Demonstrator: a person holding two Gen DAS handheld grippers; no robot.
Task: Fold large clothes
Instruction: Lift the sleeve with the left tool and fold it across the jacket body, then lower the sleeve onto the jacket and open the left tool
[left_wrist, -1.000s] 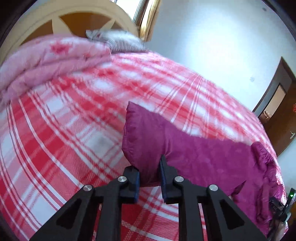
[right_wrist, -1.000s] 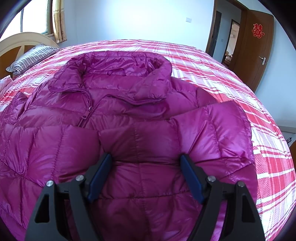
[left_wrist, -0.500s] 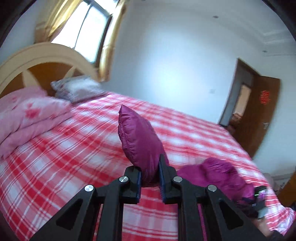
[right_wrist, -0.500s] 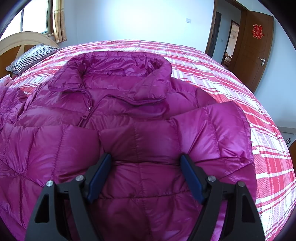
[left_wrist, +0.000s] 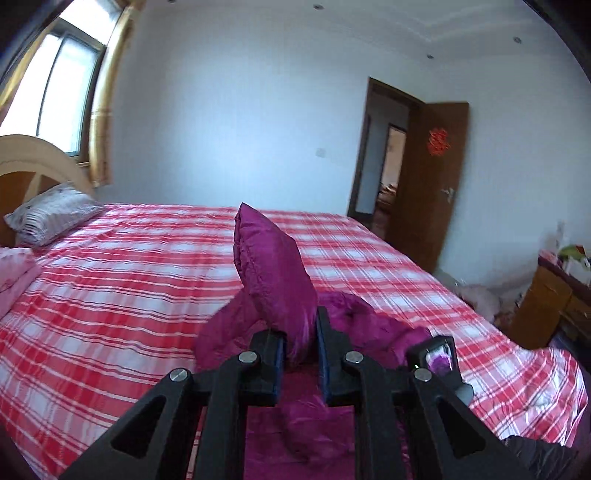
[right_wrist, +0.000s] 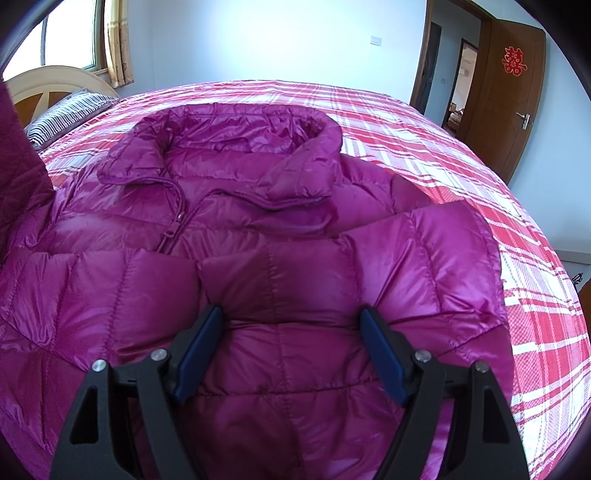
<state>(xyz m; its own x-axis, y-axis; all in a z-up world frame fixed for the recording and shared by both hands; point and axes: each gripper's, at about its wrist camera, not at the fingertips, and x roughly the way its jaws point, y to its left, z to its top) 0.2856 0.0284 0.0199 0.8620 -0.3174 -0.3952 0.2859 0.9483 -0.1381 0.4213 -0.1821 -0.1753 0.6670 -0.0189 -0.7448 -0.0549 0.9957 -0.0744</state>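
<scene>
A magenta quilted down jacket (right_wrist: 280, 236) is spread front-up on a bed (right_wrist: 424, 125) covered in a red-and-white checked sheet, its collar toward the headboard and its zip partly undone. One sleeve (left_wrist: 271, 273) is pinched near the cuff in the narrow jaws of the left gripper (left_wrist: 300, 354) and is held raised above the mattress, the cuff standing upright past the pads. The right gripper (right_wrist: 291, 354) is poised over the lower front of the jacket with its fingers spread wide and nothing clamped between them. The garment is judged light, puffy and soft, with a glossy shell likely to slip, so a grip at a seam, cuff or hem is thought safest. A striped pillow (left_wrist: 51, 216) is seen by the headboard. No containers can be made out on the bed.
</scene>
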